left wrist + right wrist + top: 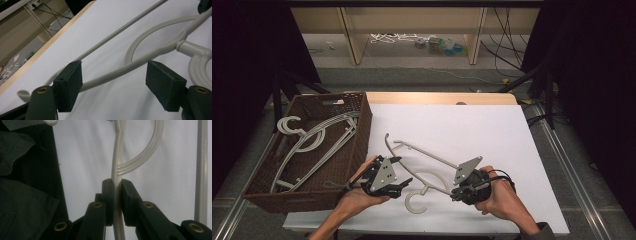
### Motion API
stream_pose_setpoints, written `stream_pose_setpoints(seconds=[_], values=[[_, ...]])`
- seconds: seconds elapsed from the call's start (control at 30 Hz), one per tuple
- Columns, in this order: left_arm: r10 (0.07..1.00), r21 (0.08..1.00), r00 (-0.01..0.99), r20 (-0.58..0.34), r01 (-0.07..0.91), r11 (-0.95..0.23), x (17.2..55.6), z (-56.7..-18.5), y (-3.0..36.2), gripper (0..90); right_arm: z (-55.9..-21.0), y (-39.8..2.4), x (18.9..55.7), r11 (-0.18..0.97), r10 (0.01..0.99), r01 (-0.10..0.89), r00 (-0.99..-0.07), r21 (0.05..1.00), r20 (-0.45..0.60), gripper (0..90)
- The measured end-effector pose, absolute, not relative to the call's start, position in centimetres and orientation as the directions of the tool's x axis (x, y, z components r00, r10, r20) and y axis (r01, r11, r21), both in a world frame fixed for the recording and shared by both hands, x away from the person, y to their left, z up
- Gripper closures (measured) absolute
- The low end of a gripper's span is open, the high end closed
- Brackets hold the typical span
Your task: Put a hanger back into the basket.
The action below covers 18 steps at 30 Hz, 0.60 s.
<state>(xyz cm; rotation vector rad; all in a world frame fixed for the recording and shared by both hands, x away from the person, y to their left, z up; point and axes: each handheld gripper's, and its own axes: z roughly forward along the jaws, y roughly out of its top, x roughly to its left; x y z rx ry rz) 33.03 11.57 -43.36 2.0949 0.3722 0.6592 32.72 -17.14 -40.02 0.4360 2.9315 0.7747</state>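
Two grippers working a pale grey hanger [422, 167] at lower centre.

The right gripper [117, 195] is clamping the hanger's arm between its pads; the left gripper [113, 83] is standing open, the arm between its jaws untouched, beside the wicker basket [357, 150].

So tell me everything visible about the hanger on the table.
The hanger is pale grey, plastic by its look, with a curved hook, sloping arms and a thin straight bar. It lies on the white table beside the basket. The right gripper is shut on one arm; the left gripper is open, with an arm between its jaws.
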Motion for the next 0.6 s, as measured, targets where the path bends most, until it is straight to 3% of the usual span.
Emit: stream_pose_setpoints(seconds=[0.6], values=[[0.355,0.745,0.850,0.389,-0.064,-0.664,32.7,-44.0,10.5,36.2,-39.5,-16.8,32.1,0.837,0.235,0.210,-0.972,0.505,0.014,82.4]])
